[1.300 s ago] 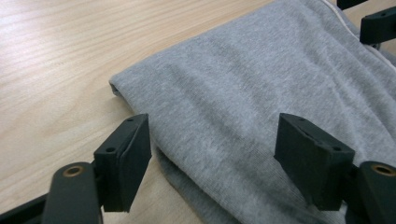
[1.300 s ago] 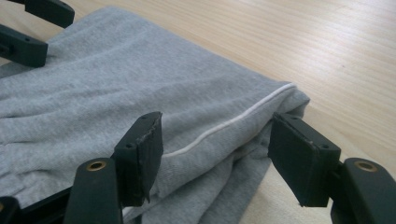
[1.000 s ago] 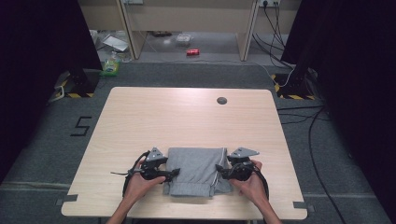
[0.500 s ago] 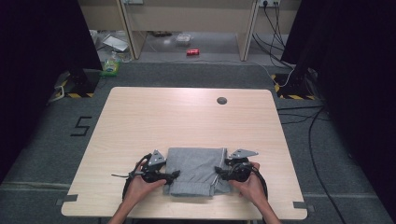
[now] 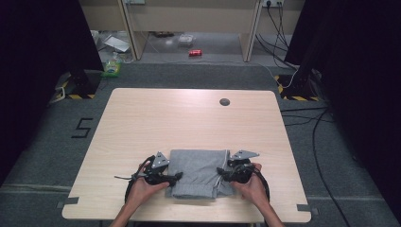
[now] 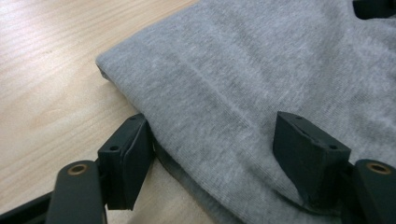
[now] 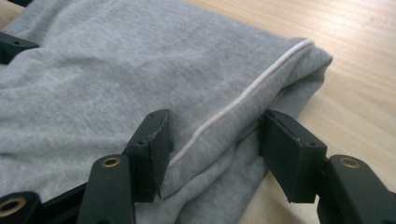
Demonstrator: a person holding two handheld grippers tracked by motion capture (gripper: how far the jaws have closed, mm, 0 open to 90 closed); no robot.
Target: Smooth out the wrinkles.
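Note:
A folded grey cloth (image 5: 198, 171) lies near the front edge of the wooden table (image 5: 189, 118). My left gripper (image 5: 173, 178) is at its left side and stands open. One finger (image 6: 125, 161) is over the bare wood, the other (image 6: 309, 156) is on top of the cloth (image 6: 243, 74), so the folded edge lies between them. My right gripper (image 5: 221, 173) is open at the cloth's right side. Its jaws straddle the edge with the white piping (image 7: 243, 98) on the grey cloth (image 7: 116, 70). A hand holds each gripper.
A dark round cable hole (image 5: 224, 101) sits at the back of the table. Cables (image 5: 307, 113) trail over the grey floor to the right. A red can (image 5: 195, 53) and a green bottle (image 5: 112, 66) lie on the floor beyond the table.
Hardly anything differs. Both grippers stay at the cloth's two sides, with only a slight shift of the hands and the cloth's near edge.

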